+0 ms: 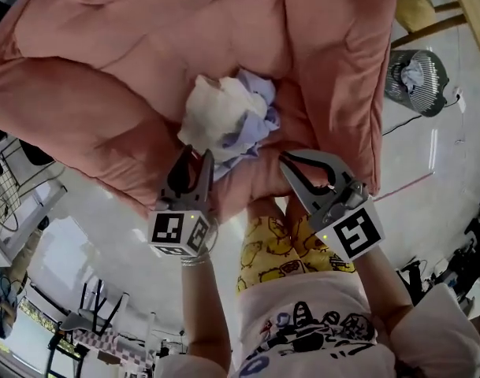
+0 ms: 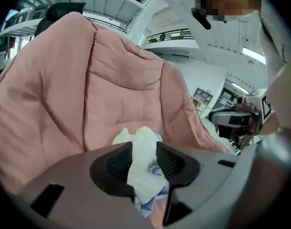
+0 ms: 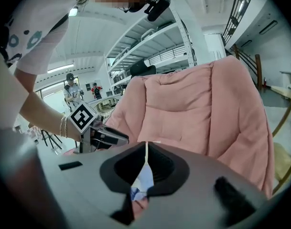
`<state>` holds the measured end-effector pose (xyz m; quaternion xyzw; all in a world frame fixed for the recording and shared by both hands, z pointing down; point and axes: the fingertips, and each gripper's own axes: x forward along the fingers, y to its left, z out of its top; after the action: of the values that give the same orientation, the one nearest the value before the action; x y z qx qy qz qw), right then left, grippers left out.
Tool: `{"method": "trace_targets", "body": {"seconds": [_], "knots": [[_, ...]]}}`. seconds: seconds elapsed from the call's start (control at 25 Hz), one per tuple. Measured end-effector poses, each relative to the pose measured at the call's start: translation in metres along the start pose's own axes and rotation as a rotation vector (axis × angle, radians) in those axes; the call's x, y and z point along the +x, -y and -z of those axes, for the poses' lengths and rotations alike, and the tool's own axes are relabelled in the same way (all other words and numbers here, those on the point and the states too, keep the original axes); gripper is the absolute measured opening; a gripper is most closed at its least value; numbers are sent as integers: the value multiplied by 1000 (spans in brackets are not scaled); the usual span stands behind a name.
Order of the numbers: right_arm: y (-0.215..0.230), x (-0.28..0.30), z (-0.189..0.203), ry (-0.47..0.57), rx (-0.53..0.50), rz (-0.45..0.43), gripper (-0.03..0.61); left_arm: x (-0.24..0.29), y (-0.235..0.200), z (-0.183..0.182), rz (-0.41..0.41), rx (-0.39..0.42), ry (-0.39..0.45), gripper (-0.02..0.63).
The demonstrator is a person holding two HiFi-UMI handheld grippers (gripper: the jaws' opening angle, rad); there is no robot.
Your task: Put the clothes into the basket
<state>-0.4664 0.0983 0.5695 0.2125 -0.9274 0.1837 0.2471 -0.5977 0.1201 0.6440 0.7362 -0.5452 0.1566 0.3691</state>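
Left tongs first: they're parted, and through the gap I've got white fabric filling the space between the pads, though I don't read any squeeze on it, so I'm calling them released and lined up on the pile. Right tongs are clenched, pads tip to tip with only a sliver of white showing in the slit and a bit of lavender lower down; I judge that's the pile seen beyond them, not cloth pinched, and from the head view their tip sits just beside the bundle's right side, not on it. The clothes are one crumpled heap, white on top with lavender underneath, lying in the hollow of the pink padded chair, toward its front edge, right ahead of both tools. So, progress: by my read nothing has gone anywhere yet; the whole heap is on the chair and no piece is lifted. Left to do is the grab, the carry and the drop. As for the basket, I can't pick one out for certain. There's a round wire cage on the floor past the chair's right edge with something pale inside, possibly a fan, and a wire grid at the far left, contents unreadable.
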Motion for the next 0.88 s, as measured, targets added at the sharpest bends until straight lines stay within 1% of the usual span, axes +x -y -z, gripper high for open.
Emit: {"method": "trace_targets", "body": {"seconds": [0.08, 0.2, 0.36, 0.56, 0.64, 0.76, 0.8, 0.84, 0.88], "knots": [[3, 8, 6, 0, 23, 3, 31, 7, -5, 8, -5, -5, -14, 157], [9, 18, 13, 6, 61, 14, 31, 18, -14, 16, -12, 4, -39, 195], [8, 29, 22, 29, 100, -13, 31, 36, -27, 33, -33, 22, -81, 253], [6, 39, 35, 29, 113, -30, 31, 60, -36, 49, -49, 62, -140, 320], [4, 42, 38, 32, 121, -29, 31, 70, -33, 58, -32, 86, -175, 337], [3, 46, 44, 23, 117, -33, 31, 88, -29, 71, 3, 127, -233, 339], [5, 47, 45, 24, 118, -30, 31, 93, -30, 72, 12, 151, -251, 339], [6, 48, 46, 25, 122, -27, 31, 97, -30, 72, 16, 187, -265, 320], [6, 48, 47, 26, 129, -23, 31, 98, -30, 70, 18, 227, -275, 218]]}}
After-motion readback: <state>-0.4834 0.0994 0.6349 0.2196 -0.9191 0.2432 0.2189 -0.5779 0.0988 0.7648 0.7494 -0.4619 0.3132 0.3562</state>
